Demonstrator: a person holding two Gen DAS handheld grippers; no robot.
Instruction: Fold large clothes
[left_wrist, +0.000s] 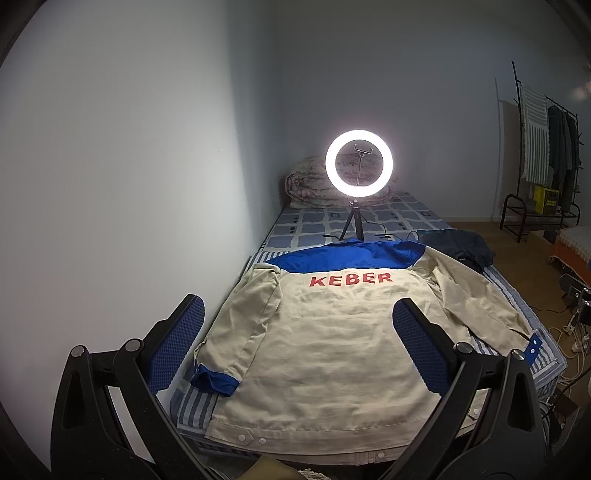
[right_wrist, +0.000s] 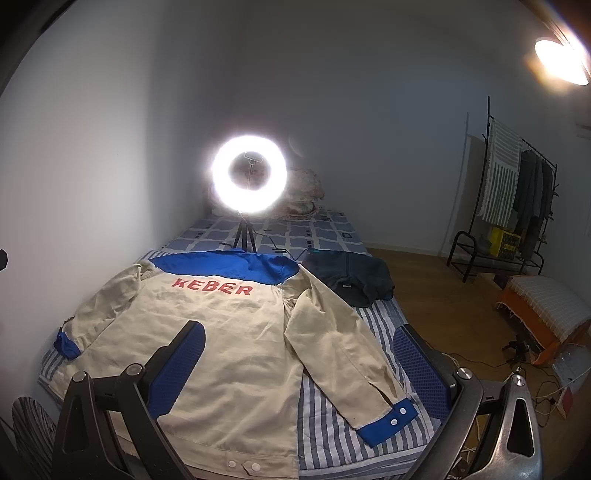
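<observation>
A beige jacket (left_wrist: 325, 343) with a blue yoke and the red word KEBER lies back-up and spread flat on a bed (left_wrist: 399, 218), over a striped sheet (right_wrist: 332, 424). Both sleeves slant outward; the right sleeve (right_wrist: 343, 354) ends in a blue cuff (right_wrist: 391, 415) near the bed's edge, the left cuff (left_wrist: 214, 380) sits by the wall. The left gripper (left_wrist: 299, 343) hovers above the jacket's lower back with its jaws spread wide and nothing between them. The right gripper (right_wrist: 299, 365) hangs over the hem and right sleeve, jaws likewise wide and empty. Behind the collar stands a lit ring light (left_wrist: 359, 164) on a small tripod, a dark garment (right_wrist: 351, 280) just beside the right shoulder, and a rolled quilt (left_wrist: 306, 184) at the far end. A clothes rack (right_wrist: 517, 199) stands by the far wall.
</observation>
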